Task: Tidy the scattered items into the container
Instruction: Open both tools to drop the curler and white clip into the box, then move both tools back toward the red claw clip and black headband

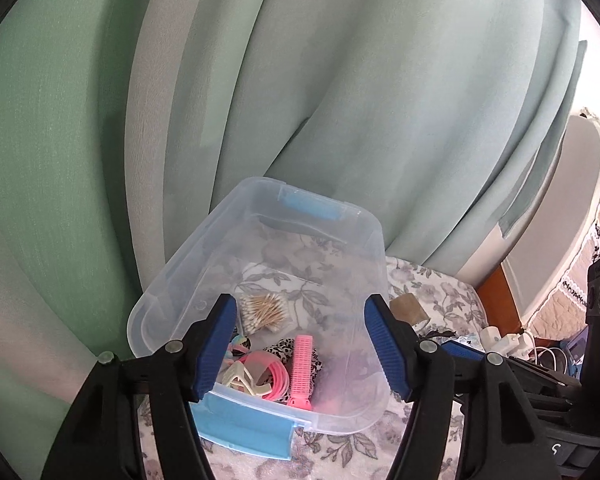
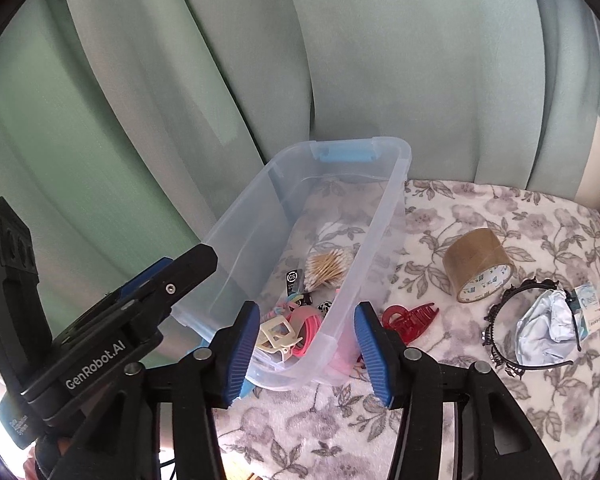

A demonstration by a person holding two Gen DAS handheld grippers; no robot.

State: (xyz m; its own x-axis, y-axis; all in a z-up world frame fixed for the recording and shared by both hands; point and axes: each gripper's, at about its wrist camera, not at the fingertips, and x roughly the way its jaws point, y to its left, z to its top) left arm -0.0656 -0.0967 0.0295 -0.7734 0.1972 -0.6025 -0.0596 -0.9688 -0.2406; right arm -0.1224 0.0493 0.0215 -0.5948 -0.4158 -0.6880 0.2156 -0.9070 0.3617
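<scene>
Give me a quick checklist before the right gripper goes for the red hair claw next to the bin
1. Right gripper open and empty: ok.
2. Left gripper open and holding nothing: ok.
3. Red hair claw unobstructed on the floral cloth: ok, though it lies close to the clear bin.
4. Bin upright with its lid off: ok.
5. Free space in the bin: ok, the far half is bare.
6. Other items left outside: not ok; tape roll and black headband remain.
</scene>
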